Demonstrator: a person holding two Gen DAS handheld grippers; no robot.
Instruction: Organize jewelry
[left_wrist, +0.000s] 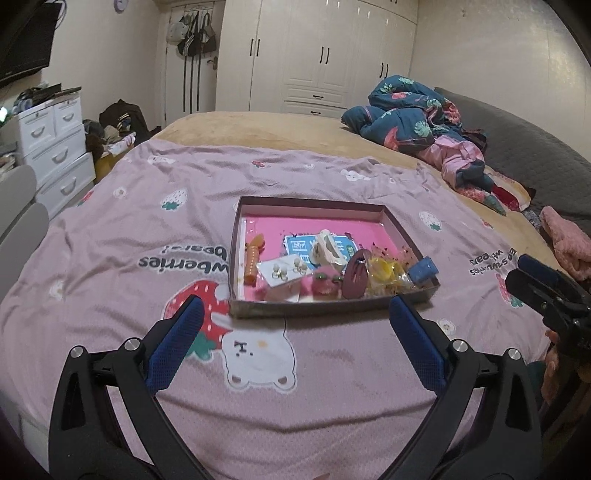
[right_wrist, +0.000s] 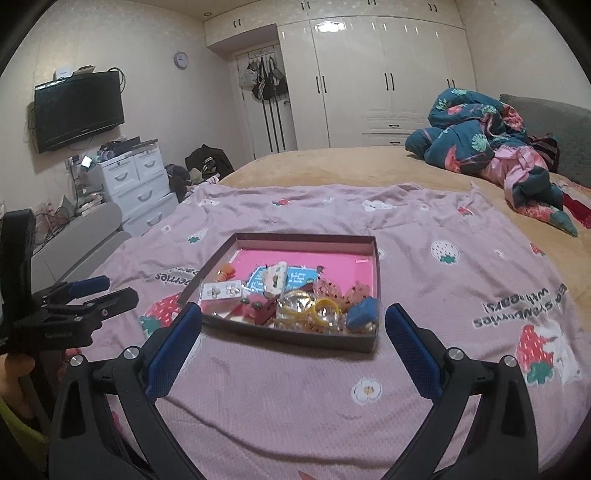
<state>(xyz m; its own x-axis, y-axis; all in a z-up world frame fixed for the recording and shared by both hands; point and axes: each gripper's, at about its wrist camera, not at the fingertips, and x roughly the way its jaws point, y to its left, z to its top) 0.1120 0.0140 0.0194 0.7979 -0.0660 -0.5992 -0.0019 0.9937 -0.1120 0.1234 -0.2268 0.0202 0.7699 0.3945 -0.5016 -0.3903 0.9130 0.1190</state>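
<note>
A shallow box (left_wrist: 314, 308) with a pink floor sits on the bed, on a mauve sheet (left_wrist: 110, 236) printed with strawberries and bears. The trinkets are all inside it, crowded toward the near wall, with the far half of the pink floor bare.

At the left edge of the box lies an orange carrot clip (left_wrist: 253, 260). Just beside it is a white card of earrings (left_wrist: 282, 271), and behind that a blue card (left_wrist: 299, 245) with a cream claw clip (left_wrist: 325, 249) lying on top. Near the front wall sit a pink strawberry piece (left_wrist: 325, 284) and a maroon snap clip (left_wrist: 356, 277), close together. To the right of those are yellow bangles (right_wrist: 314, 310) in a heap of clear wrapping, and a small blue box (right_wrist: 364, 313) in the near right corner.

The left gripper (left_wrist: 295, 314) hangs over the sheet just short of the box's near wall, its blue pads spread wide, nothing between them. The right gripper (right_wrist: 293, 317) hovers likewise in front of the box, jaws wide apart and empty, tips level with the near wall. Neither touches the box.

Each gripper shows at the edge of the other's view, with a bit of a hand (right_wrist: 14, 369) gripping the left one's handle.

Farther up the bed lies a rumpled teal quilt (left_wrist: 406, 110); white wardrobes (right_wrist: 369, 74) fill the wall behind.
</note>
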